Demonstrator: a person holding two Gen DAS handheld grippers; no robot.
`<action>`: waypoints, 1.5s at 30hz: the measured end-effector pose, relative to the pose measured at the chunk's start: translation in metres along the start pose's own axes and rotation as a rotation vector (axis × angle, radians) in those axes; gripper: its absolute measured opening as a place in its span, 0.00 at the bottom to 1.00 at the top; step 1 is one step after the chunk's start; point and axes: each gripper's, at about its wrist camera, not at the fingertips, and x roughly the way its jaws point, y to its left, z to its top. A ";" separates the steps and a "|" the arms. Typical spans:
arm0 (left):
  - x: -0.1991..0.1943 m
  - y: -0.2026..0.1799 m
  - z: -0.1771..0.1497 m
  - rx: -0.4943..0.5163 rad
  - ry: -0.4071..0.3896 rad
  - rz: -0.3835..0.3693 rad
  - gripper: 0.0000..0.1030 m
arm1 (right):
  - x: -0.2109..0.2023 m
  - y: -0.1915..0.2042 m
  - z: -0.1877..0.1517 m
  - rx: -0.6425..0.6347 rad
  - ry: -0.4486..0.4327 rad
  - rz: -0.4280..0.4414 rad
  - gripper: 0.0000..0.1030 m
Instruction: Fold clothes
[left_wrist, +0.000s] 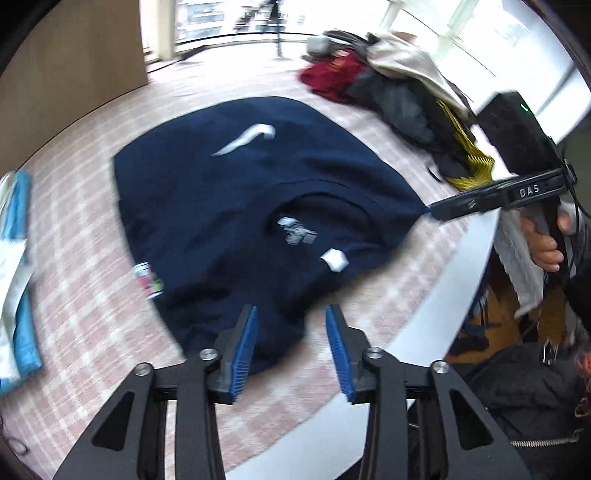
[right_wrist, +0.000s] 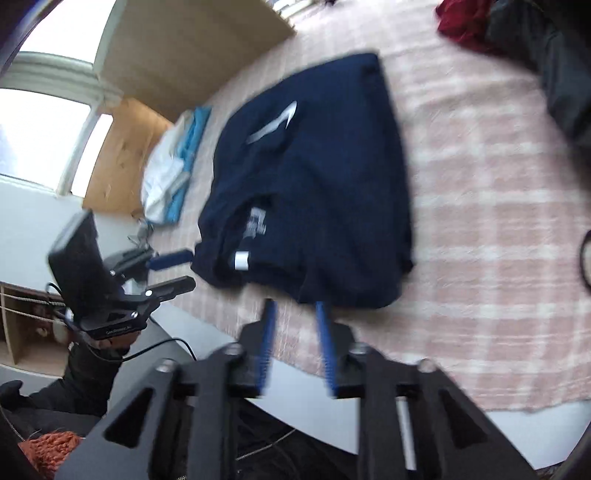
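The navy T-shirt (left_wrist: 236, 206) is lying partly folded on the checked surface (left_wrist: 92, 295), soft and limp. Both grippers' jaws are hanging open, holding nothing: left gripper (left_wrist: 291, 347), right gripper (right_wrist: 295, 347). Hem corners look best for gripping.

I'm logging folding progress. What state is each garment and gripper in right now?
navy shirt: lying flat, logo up, collar towards the grippers.
left gripper: open, over the shirt's near edge.
right gripper: open, tips at the shirt's edge.
clothes pile: heaped, unfolded.
blue and white garment: laid flat, set aside.
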 end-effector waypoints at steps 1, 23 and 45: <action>0.008 -0.004 0.001 0.009 0.024 0.020 0.38 | 0.005 -0.002 -0.001 0.017 0.002 -0.001 0.39; 0.037 -0.013 0.011 0.035 0.092 0.060 0.37 | 0.018 -0.030 -0.006 0.154 0.047 0.065 0.10; -0.003 0.142 0.096 -0.302 -0.030 -0.017 0.38 | -0.027 0.001 0.140 -0.090 -0.087 -0.058 0.32</action>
